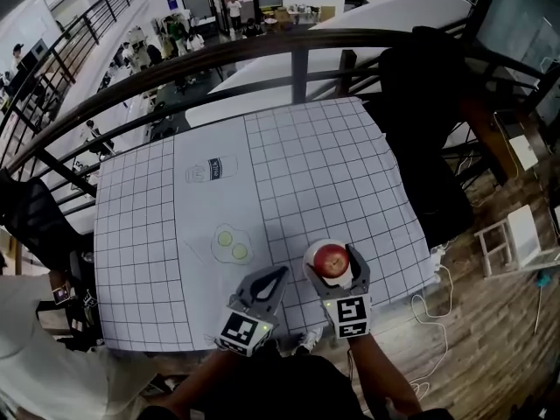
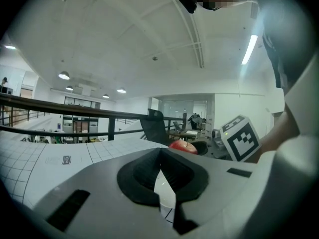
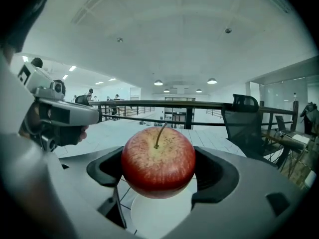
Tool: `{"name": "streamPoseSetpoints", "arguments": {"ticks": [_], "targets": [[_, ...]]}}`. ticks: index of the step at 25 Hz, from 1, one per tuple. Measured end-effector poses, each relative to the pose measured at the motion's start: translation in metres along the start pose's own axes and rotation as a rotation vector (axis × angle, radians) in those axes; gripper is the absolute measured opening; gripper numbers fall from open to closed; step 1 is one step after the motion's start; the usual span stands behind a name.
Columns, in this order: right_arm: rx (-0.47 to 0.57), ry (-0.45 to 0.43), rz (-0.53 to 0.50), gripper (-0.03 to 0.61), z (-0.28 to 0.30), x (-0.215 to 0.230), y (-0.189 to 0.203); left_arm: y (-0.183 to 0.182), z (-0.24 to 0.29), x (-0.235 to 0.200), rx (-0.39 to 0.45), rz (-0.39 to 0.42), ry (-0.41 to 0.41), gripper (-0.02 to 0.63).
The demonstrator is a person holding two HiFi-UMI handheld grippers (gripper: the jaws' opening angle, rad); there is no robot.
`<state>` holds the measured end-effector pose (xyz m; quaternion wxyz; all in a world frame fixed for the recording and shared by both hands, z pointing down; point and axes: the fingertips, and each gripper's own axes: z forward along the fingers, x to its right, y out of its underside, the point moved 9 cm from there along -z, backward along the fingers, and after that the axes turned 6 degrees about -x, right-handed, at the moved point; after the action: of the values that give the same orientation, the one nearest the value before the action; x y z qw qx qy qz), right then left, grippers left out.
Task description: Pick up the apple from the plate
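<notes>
A red apple [image 1: 331, 259] [image 3: 158, 161] sits stem up between the jaws of my right gripper [image 1: 333, 266] [image 3: 159, 169], which is shut on its sides. Directly beneath it lies the white plate [image 1: 310, 269] [image 3: 159, 217], near the front right of the gridded table; the apple seems slightly raised off it. My left gripper [image 1: 265, 284] [image 2: 159, 176] hovers just left of the plate, jaws shut with nothing between them. From the left gripper view the apple [image 2: 183, 146] peeks over the jaws beside the right gripper's marker cube [image 2: 241, 138].
The white gridded cloth [image 1: 306, 164] carries a printed bottle outline [image 1: 211, 170] and a printed pale green shape [image 1: 231, 244]. A dark railing [image 1: 297, 51] curves behind the table. A black chair [image 1: 420, 121] stands at the right edge, and a white stool [image 1: 512, 239] further right.
</notes>
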<state>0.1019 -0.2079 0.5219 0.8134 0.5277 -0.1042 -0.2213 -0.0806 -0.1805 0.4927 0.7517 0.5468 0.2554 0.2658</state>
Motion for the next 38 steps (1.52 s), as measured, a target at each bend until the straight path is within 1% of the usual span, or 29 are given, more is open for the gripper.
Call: {"name": "streamPoseSetpoints", "arguments": {"ticks": [6, 12, 16, 20, 23, 27, 32, 38], "targets": [[0.083, 0.018, -0.002, 0.400, -0.024, -0.004, -0.034, -0.013, -0.003, 0.003, 0.031, 0.007, 0.011, 0.021], [0.136, 0.037, 0.000, 0.400, -0.055, -0.009, -0.051, -0.028, -0.005, 0.008, 0.062, 0.024, 0.027, 0.021], [0.149, 0.040, -0.008, 0.400, -0.069, -0.013, -0.057, -0.031, -0.007, 0.009, 0.070, 0.030, 0.034, 0.021], [0.167, 0.077, -0.051, 0.400, -0.076, -0.020, -0.062, -0.034, -0.009, 0.009, 0.072, 0.034, 0.040, 0.021], [0.192, 0.108, -0.059, 0.400, -0.080, -0.020, -0.064, -0.033, -0.011, 0.008, 0.078, 0.031, 0.040, 0.021], [0.208, 0.124, -0.068, 0.401, -0.081, -0.020, -0.070, -0.036, -0.011, 0.006, 0.083, 0.026, 0.040, 0.021], [0.261, 0.130, -0.042, 0.400, -0.082, -0.019, -0.072, -0.036, -0.010, 0.008, 0.085, 0.030, 0.049, 0.021], [0.239, 0.149, -0.017, 0.400, -0.085, -0.016, -0.071, -0.037, -0.009, 0.009, 0.088, 0.026, 0.050, 0.021]]}}
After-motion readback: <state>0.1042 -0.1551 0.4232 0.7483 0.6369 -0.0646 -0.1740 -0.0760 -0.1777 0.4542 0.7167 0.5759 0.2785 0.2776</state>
